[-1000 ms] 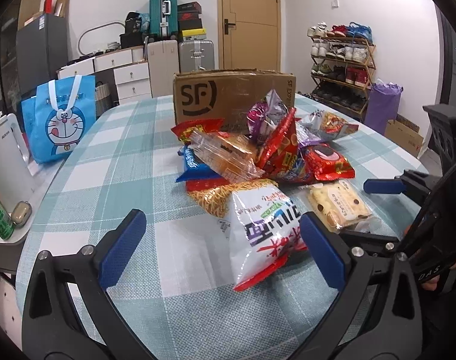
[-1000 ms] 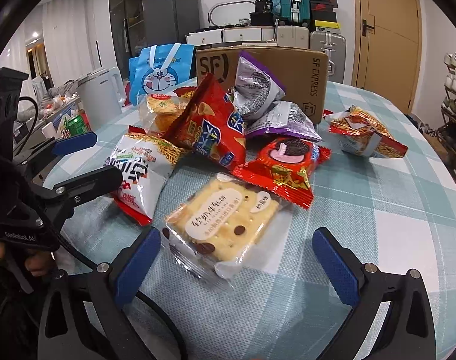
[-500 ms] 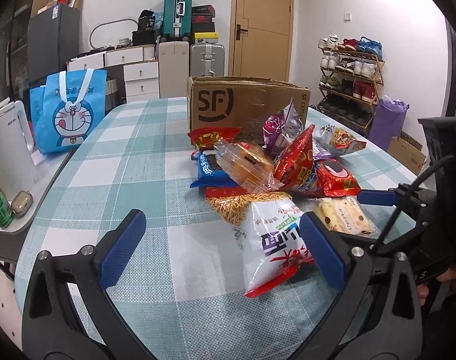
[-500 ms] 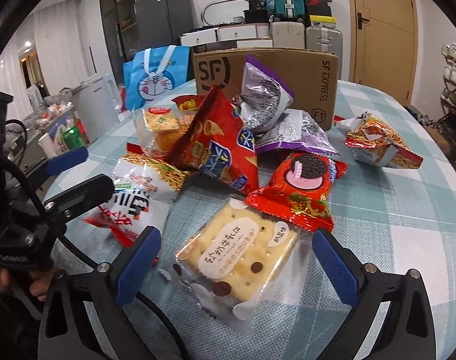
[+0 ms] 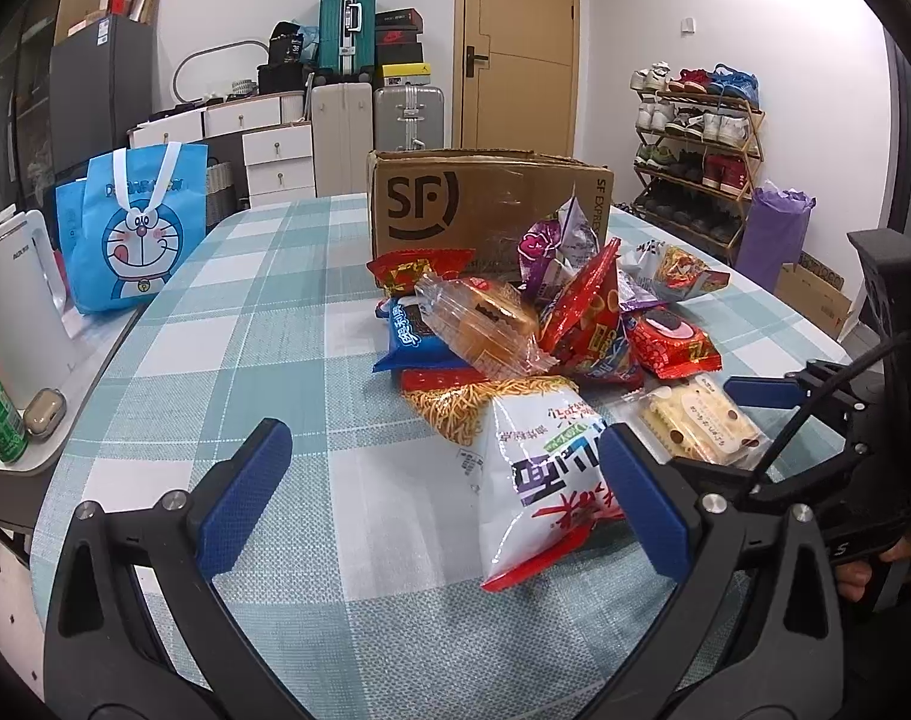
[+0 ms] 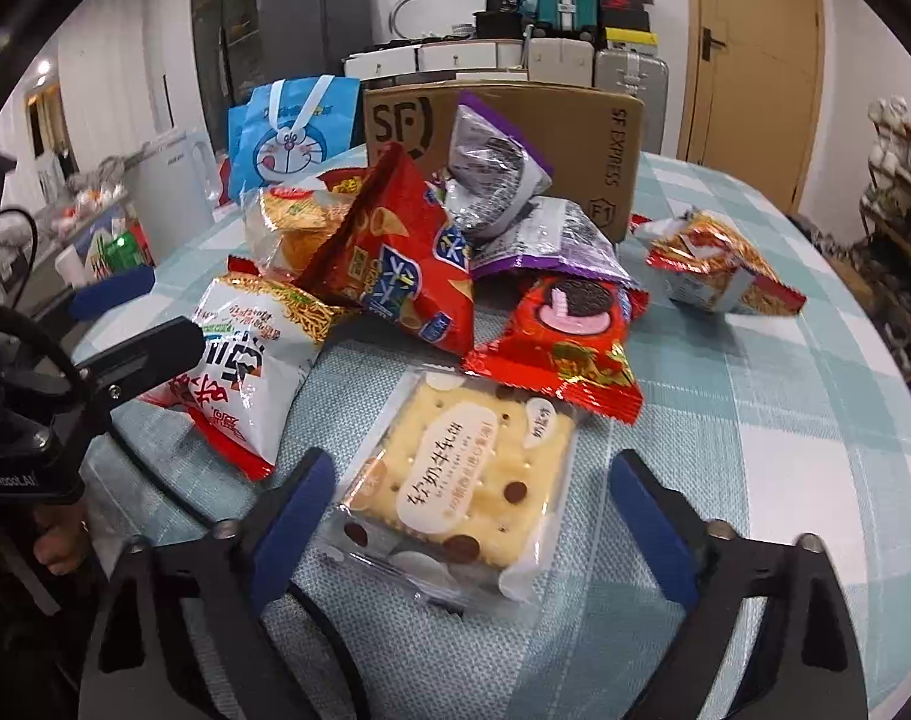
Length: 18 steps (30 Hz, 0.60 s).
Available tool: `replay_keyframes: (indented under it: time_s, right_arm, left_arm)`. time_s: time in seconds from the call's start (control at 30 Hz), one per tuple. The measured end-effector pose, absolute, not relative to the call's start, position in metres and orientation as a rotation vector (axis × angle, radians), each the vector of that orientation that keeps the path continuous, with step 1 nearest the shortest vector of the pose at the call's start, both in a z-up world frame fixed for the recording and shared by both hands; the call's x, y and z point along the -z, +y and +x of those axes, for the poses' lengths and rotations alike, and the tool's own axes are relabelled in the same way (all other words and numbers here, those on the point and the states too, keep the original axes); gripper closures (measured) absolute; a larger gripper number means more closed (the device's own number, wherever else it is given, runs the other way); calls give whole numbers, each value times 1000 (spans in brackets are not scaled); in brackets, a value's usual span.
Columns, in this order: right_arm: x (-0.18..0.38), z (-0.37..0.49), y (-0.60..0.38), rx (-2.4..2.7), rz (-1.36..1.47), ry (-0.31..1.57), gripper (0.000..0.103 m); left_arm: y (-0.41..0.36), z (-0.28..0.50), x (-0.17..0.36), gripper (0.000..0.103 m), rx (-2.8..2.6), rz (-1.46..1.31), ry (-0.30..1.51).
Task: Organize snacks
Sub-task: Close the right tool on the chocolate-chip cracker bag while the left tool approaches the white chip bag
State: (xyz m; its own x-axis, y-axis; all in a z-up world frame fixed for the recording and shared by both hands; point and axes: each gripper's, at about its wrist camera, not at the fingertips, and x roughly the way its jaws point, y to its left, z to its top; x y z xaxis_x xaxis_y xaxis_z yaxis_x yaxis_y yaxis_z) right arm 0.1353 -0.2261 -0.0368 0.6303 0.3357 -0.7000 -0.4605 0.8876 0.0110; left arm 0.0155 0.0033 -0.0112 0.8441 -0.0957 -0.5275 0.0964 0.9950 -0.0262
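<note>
The right gripper [image 6: 470,516] is closing its jaws around a clear-wrapped pack of chocolate-chip crackers [image 6: 464,480], which is lying flat on the checked tablecloth [image 6: 815,420] between the blue pads. The left pad is sitting just beside the wrapper's edge and the right pad is standing apart from it, so nothing is being pinched. The pack's white label is carrying Chinese writing too small to read surely.

The left gripper [image 5: 440,495] is hovering with its jaws wide apart and holding nothing; the lower end of a white noodle-snack bag [image 5: 533,456] with large purple and red Chinese characters is lying between its pads, close to the right one.

Just beyond the crackers, a red wrapper showing a chocolate sandwich cookie [image 6: 566,330] is touching the pack's far corner. Further on, a red crisps bag [image 6: 407,264] is leaning against purple packets [image 6: 497,180]. A blue cookie pack [image 5: 410,336] is lying under a wrapped bun [image 5: 479,321]. Behind the heap, a cardboard box [image 5: 485,210] is reading "SF" and "SF EXPRESS". Far left, a blue Doraemon tote bag [image 5: 134,228] is standing.
</note>
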Motion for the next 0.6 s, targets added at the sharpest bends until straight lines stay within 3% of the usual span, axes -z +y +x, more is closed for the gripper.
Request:
replay_keyframes:
  time_s: [0.27,0.6]
  right_arm:
    - [35,126,-227,-509,-173,734,39]
    - [15,106,-249,-551,-74,604,40]
  left_arm:
    - [0,16,13,1,106,12,562]
    - [-5,16,13,1,126,20,567]
